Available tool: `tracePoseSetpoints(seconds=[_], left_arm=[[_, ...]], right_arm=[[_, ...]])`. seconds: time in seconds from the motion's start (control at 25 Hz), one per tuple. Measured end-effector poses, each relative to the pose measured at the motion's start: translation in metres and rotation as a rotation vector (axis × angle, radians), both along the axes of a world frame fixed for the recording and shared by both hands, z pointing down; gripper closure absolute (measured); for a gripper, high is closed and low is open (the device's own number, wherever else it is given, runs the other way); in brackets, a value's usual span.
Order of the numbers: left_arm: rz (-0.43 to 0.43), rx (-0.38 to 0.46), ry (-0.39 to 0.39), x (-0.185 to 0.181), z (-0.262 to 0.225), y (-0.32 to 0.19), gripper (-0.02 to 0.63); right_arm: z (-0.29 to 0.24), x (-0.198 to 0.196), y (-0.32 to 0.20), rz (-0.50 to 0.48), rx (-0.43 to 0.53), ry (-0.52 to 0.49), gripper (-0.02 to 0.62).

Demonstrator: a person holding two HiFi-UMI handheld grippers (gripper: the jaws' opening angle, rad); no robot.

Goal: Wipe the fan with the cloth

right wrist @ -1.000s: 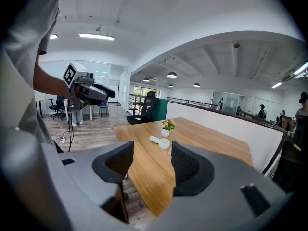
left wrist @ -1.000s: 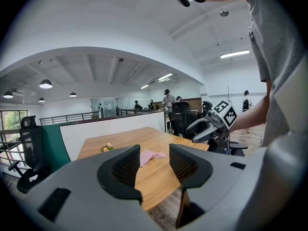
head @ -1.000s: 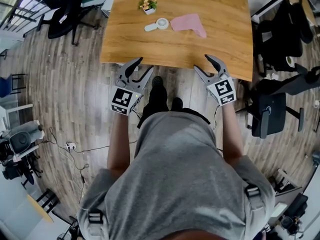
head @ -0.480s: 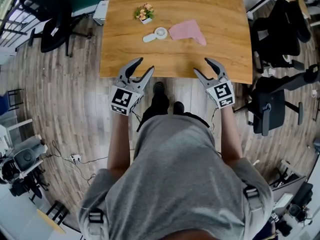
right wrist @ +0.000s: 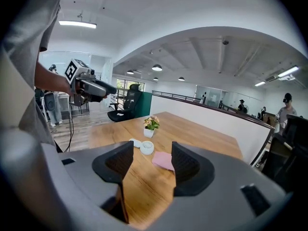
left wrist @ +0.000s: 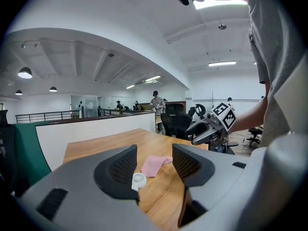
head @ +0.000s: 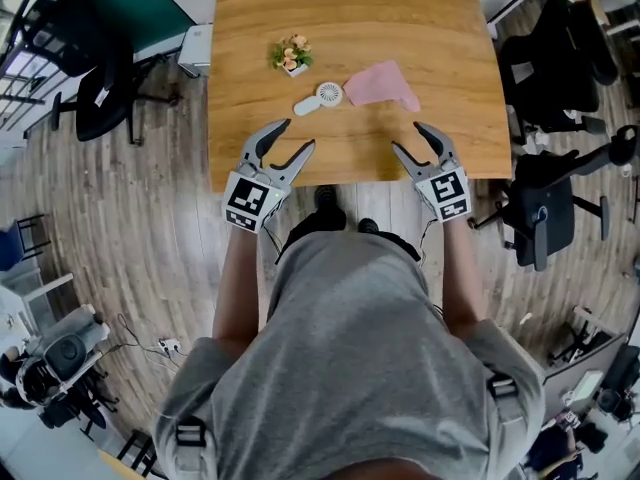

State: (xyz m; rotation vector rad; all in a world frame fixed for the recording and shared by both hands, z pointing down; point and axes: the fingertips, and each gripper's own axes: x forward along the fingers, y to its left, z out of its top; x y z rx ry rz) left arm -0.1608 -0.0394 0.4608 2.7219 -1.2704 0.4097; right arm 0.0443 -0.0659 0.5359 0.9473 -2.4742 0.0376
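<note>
Head view, looking down. A wooden table (head: 350,18) is filling the upper centre of the frame, w/ a person in a grey shirt (head: 350,358) standing at its near edge. The left gripper (head: 295,135) is hovering over the table's lower-left edge; its jaws have just been opening, are approx. half apart, nothing btwn them. The right gripper (head: 408,137) is hovering at lower right, jaws wide apart, gripping nothing. Each is carrying a black-and-white square-marker cube. The pink cloth (head: 381,84) is lying flat at upper centre, just right of the small white fan (head: 322,96). A small flower pot (head: 292,55) is sitting up-left of the fan.
</note>
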Motion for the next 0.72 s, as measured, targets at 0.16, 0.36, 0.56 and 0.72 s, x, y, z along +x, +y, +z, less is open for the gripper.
tracePoseSetpoints(seconds=[0.16, 0.36, 0.56, 0.72], left_arm=[[0.045, -0.006, 0.002, -0.007, 0.006, -0.018, 0.357], [0.087, -0.029, -0.01, -0.007, 0.018, -0.032, 0.353], [0.103, -0.056, -0.012, -0.002, 0.029, -0.048, 0.353], [0.109, -0.071, -0.021, 0.002, 0.04, -0.066, 0.35]], right_arm=[[-0.003, -0.007, -0.01, 0.055, 0.007, -0.001, 0.339], [-0.002, -0.012, -0.015, 0.099, -0.011, -0.015, 0.339], [0.006, -0.006, -0.025, 0.126, -0.034, -0.015, 0.339], [0.017, -0.002, -0.041, 0.146, -0.052, -0.033, 0.339]])
